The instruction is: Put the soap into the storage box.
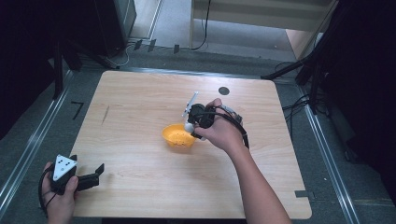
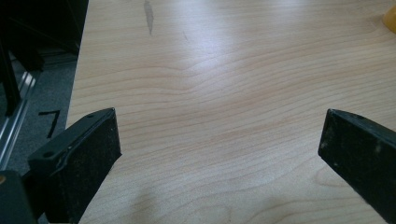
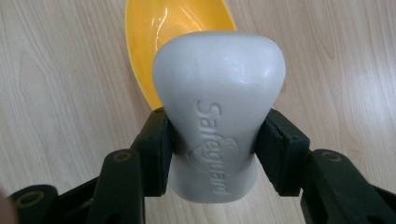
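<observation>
A white bar of soap (image 3: 217, 116) stamped "Safeguard" is clamped at its waist between the jaws of my right gripper (image 3: 215, 149), which is shut on it. Beneath and beyond the soap lies a yellow dish (image 3: 168, 28). From above, the right gripper (image 1: 195, 125) hangs over the right rim of the yellow dish (image 1: 176, 135) at the table's middle, the soap (image 1: 189, 126) showing as a small white lump. My left gripper (image 1: 99, 171) rests at the table's near left corner, held in a hand. Its jaws stand wide apart over bare wood, and the left gripper (image 2: 219, 140) holds nothing.
The wooden table (image 1: 140, 102) has a dark round mark (image 1: 224, 90) near its far edge and a thin streak (image 1: 105, 114) at the left. Dark stands and cables border the table on both sides. An edge of the yellow dish (image 2: 390, 18) peeks in at the left gripper view's top right.
</observation>
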Action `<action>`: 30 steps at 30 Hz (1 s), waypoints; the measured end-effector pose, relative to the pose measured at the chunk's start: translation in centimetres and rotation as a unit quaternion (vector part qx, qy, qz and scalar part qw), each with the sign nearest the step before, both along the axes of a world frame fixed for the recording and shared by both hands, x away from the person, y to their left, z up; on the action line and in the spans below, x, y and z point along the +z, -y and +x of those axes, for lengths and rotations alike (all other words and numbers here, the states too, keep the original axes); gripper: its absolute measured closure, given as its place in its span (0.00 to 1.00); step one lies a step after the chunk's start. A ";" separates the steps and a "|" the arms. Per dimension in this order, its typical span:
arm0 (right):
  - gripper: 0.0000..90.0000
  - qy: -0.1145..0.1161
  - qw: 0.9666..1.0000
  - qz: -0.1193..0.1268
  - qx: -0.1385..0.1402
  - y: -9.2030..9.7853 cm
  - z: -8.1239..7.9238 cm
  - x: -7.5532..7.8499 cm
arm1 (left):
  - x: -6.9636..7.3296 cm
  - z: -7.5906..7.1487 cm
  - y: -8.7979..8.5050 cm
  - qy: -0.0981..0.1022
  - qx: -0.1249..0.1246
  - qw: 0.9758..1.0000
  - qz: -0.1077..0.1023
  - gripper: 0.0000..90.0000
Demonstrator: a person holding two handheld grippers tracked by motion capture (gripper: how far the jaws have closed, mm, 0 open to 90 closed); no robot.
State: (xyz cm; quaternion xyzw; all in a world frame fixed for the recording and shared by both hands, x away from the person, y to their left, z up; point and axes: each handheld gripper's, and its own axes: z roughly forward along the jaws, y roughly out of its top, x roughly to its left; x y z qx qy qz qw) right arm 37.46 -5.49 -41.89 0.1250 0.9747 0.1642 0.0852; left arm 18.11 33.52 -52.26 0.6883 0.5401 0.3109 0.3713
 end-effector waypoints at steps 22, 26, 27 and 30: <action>0.56 -0.009 1.000 -0.007 0.026 -3.7 0.6 -1.1 | 0.0 0.0 0.0 0.000 -0.001 1.000 0.000 0.00; 0.56 -0.012 0.999 -0.015 0.036 -4.4 0.8 -1.6 | 0.0 0.0 0.0 0.000 -0.002 1.000 0.000 0.00; 0.56 -0.011 0.999 -0.019 0.044 -4.7 0.9 -1.8 | 0.0 0.0 0.0 0.000 -0.002 1.000 0.000 0.00; 0.56 -0.017 0.999 -0.025 0.043 -5.1 0.9 -2.3 | 0.0 0.0 0.0 0.000 -0.002 1.000 -0.001 0.00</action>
